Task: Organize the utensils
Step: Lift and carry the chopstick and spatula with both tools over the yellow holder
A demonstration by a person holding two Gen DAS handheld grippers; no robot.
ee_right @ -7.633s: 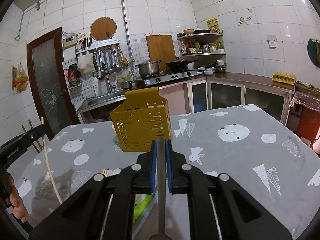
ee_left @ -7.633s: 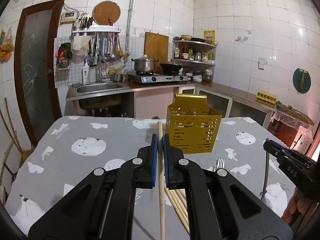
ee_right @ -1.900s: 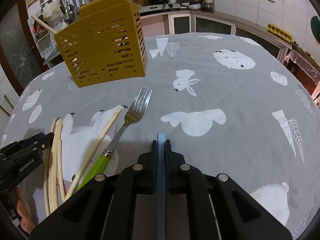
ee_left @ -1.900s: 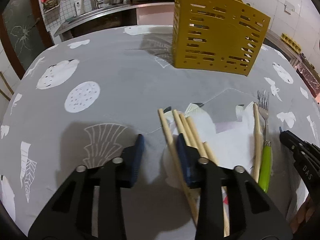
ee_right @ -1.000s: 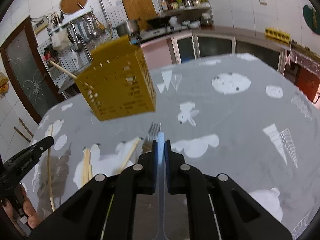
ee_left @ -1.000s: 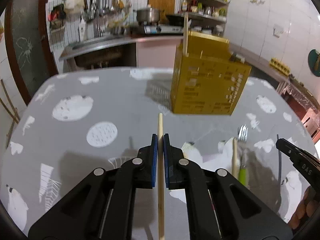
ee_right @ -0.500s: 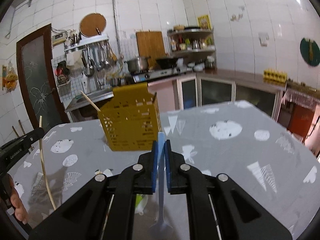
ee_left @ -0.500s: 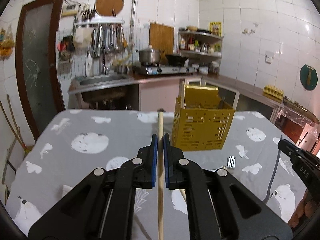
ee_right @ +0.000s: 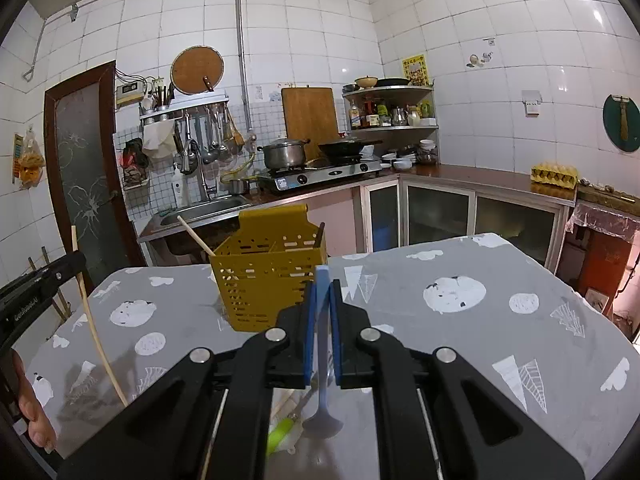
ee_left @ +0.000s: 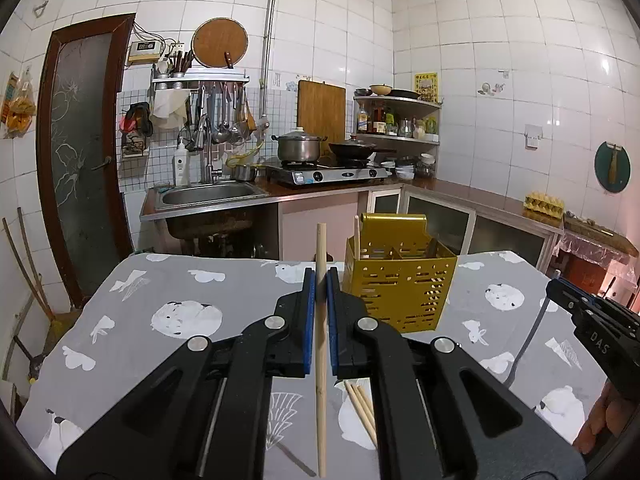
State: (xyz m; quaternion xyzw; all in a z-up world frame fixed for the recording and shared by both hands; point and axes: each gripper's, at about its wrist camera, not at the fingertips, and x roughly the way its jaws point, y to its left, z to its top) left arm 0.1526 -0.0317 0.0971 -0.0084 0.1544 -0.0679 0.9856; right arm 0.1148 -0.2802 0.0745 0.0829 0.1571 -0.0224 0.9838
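Both tools raised w/ utensils; yellow caddy (ee_right: 268, 280) holds chopstick (ee_right: 196, 236).

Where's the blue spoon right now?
In the right wrist view, the blue spoon is clamped in the right gripper, bowl hanging down, just in front of the yellow utensil basket.

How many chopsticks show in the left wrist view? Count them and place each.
5: held chopstick in the left gripper, standing chopstick in the yellow caddy, three loose chopsticks on the table. The gripper may hide more.
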